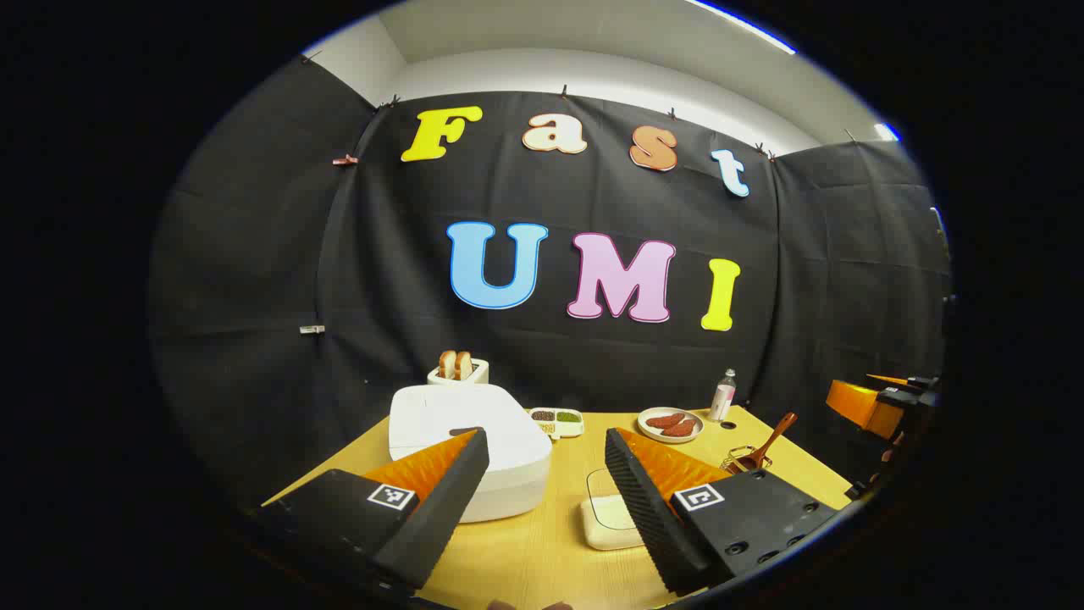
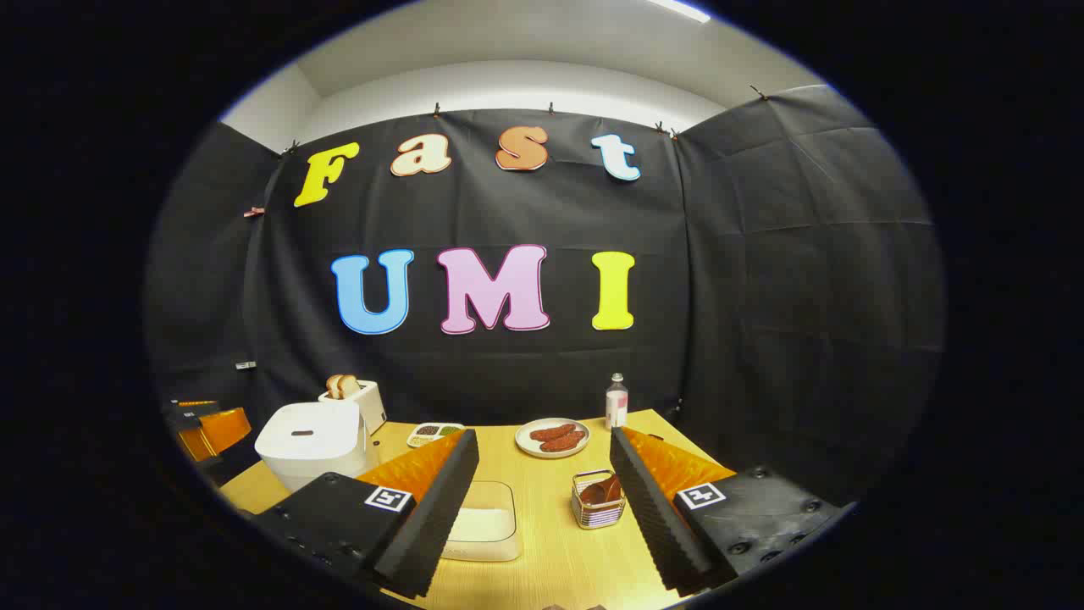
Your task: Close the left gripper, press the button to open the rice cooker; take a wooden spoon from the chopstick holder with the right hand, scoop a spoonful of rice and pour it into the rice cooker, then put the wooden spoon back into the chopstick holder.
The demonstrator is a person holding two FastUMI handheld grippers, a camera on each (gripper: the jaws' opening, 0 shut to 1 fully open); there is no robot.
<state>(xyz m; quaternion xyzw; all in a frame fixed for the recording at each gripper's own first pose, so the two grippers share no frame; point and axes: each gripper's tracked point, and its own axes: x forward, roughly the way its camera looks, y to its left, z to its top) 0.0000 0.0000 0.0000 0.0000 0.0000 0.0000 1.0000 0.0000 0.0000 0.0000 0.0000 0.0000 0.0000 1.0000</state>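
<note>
The step in hand looks like the very first one: the left gripper [image 1: 546,483] has to close and then press the button on the rice cooker [image 1: 474,449], whose lid is still down. To do it well, the jaws should come fully together before any contact, so that one blunt tip meets the button squarely rather than two spread tips straddling it; the dark slot on the lid's top is probably the button, though it is too small to be sure. At present the left gripper is released, its fingers wide apart and holding nothing, with the cooker just ahead of the left finger, near the table's left edge. The right gripper [image 2: 544,487] is likewise spread and empty. Between its fingers and a little ahead stands the chopstick holder [image 2: 598,500] with the wooden spoon [image 1: 772,440] in it, toward the right edge of the table [image 1: 542,551], nearer the right finger. The shallow white rice dish [image 2: 483,524] lies mid-table by the near edge, just beside that gripper's left finger. The spoon should wait until the lid is up.
</note>
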